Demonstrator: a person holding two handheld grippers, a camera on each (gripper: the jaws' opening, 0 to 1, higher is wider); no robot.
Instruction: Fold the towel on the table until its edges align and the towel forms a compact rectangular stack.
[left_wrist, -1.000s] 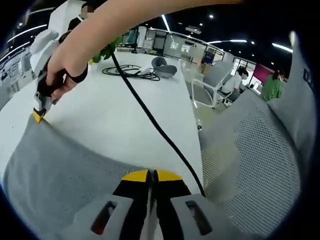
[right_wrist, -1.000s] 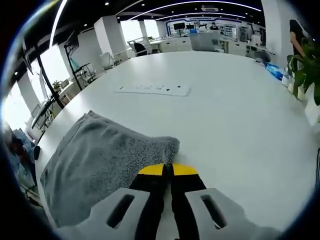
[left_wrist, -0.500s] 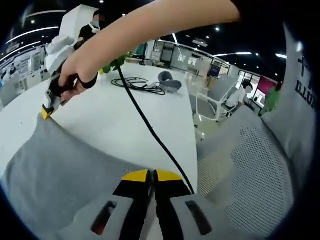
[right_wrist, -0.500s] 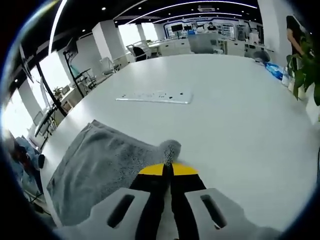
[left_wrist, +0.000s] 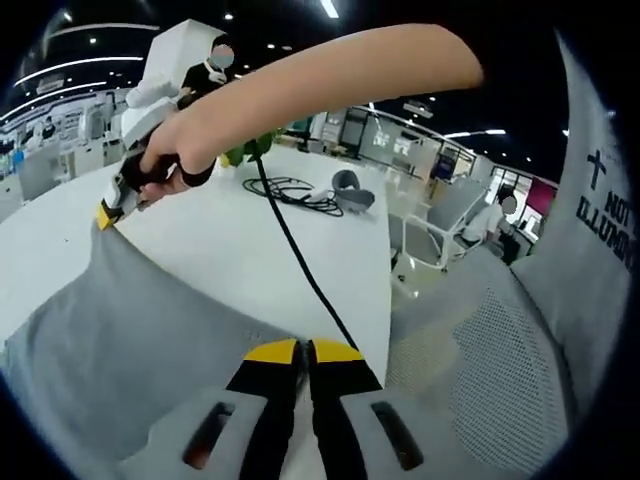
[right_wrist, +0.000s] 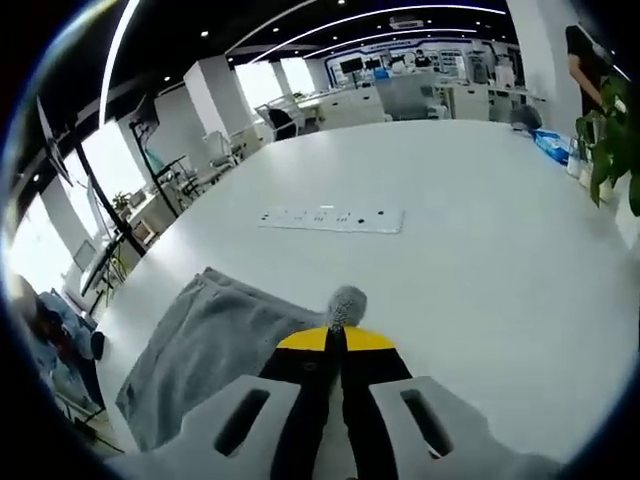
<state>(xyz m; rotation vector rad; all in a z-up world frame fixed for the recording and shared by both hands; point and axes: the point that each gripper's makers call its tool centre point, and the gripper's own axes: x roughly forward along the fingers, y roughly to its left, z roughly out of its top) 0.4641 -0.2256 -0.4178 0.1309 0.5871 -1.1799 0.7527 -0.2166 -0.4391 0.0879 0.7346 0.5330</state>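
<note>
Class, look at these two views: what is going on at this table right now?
A person is folding a grey towel on a white table, with a handheld claw in each hand. The left claw is shut on one corner, and the right claw is shut on another, with a tuft of towel poking up past its tips. The held edge is lifted off the table; the rest of the towel hangs down to it. The fold is not finished.

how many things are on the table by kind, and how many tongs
towel: 1
power strip: 1
black cable: 1
grey headset: 1
potted plant: 1
blue packet: 1
tongs: 2, left tongs and right tongs, each shut on a towel corner
total: 8
</note>
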